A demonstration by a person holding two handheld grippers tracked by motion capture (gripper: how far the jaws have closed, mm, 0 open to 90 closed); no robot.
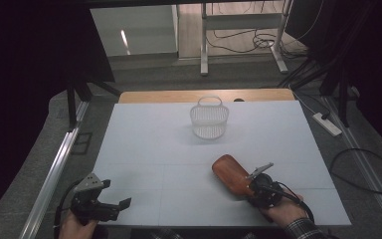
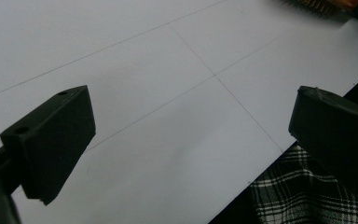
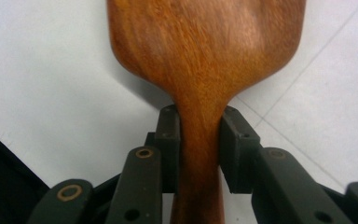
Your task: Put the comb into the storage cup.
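We see a white basket near the table's far edge, a wooden brush in our right gripper.

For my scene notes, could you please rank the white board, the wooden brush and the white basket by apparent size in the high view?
1. White board
2. Wooden brush and white basket: they look alike, and the brush lies nearer the camera, so I leave them unranked.

The high view looks forward and down over the white table; both gripper views sit close above that sheet.

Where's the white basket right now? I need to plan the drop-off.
In the high view, the white basket stands at the far middle of the white table, beyond the wooden brush held by the right gripper.
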